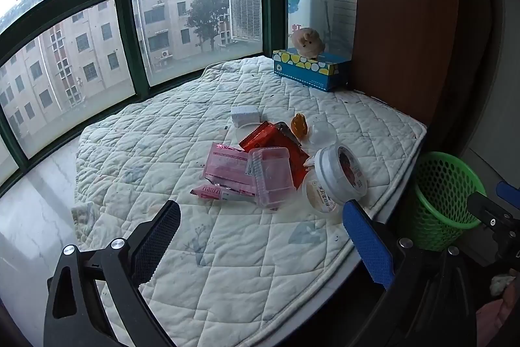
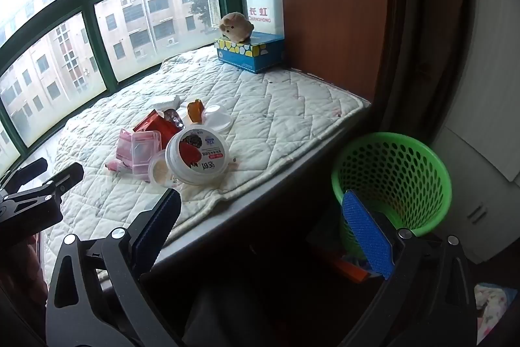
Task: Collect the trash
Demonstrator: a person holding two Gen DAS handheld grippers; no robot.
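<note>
Both of your tools hang wide apart and hold nothing: the left tool (image 1: 260, 236) hovers over the near part of the quilted mat (image 1: 162, 132), short of the trash, and the right tool (image 2: 260, 220) sits past the mat's edge, near the green basket (image 2: 390, 148). Probably you are about to make the 1st pick. Start with the piece nearest you, the white tub (image 1: 341, 171), which lies tipped on a second cup; close on its rim, not its round side, so it does not roll. The trash pile sits mid-mat: a clear plastic box (image 1: 271, 178), pink wrappers (image 1: 227, 168) and a red packet (image 1: 269, 137), overlapping. The basket stands on the floor just beside the mat's right edge.
</note>
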